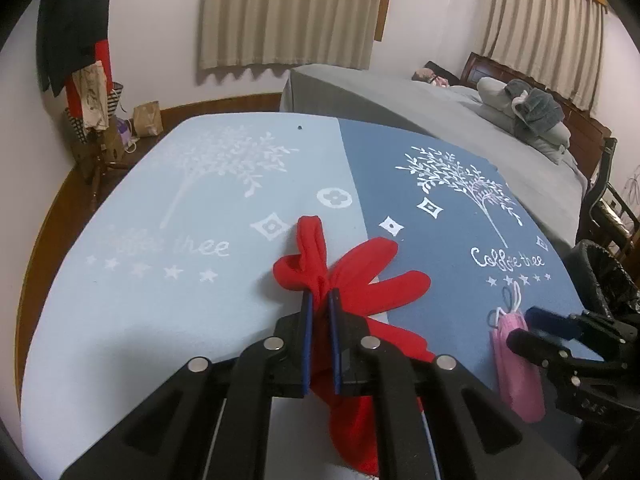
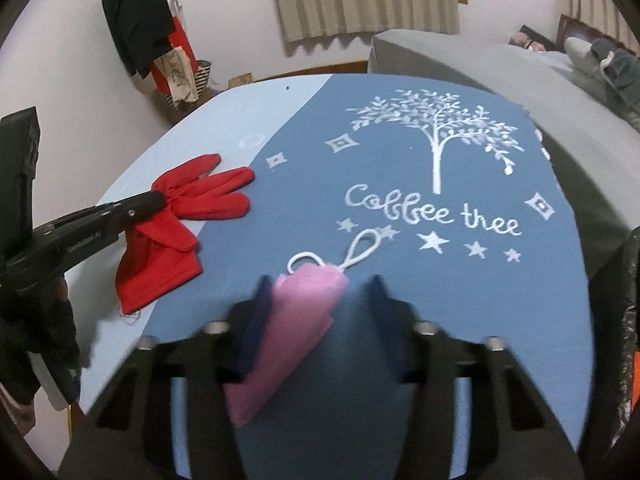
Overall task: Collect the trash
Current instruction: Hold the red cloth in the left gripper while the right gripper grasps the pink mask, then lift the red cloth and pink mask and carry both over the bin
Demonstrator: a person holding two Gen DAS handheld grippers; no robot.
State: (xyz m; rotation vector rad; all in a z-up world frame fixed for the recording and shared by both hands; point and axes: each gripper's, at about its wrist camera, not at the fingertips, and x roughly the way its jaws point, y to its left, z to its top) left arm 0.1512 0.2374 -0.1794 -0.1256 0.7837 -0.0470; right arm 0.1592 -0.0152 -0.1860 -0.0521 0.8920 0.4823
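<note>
A red glove [image 1: 360, 276] lies on the blue mat, its fingers spread. My left gripper [image 1: 321, 300] is shut on the glove's middle; it also shows in the right wrist view [image 2: 154, 200], pinching the glove [image 2: 200, 200]. A folded pink face mask [image 2: 292, 320] with white ear loops lies on the dark blue mat. My right gripper [image 2: 320, 284] is open around it, the mask touching the left finger. The mask [image 1: 516, 368] and the right gripper [image 1: 532, 332] also show in the left wrist view.
The table is covered by a light blue mat [image 1: 160, 220] and a dark blue mat [image 1: 460, 220] with tree prints. A black-lined bin [image 1: 608, 280] stands at the table's right edge. A grey bed [image 1: 440, 108] lies behind, a coat stand [image 1: 80, 60] at far left.
</note>
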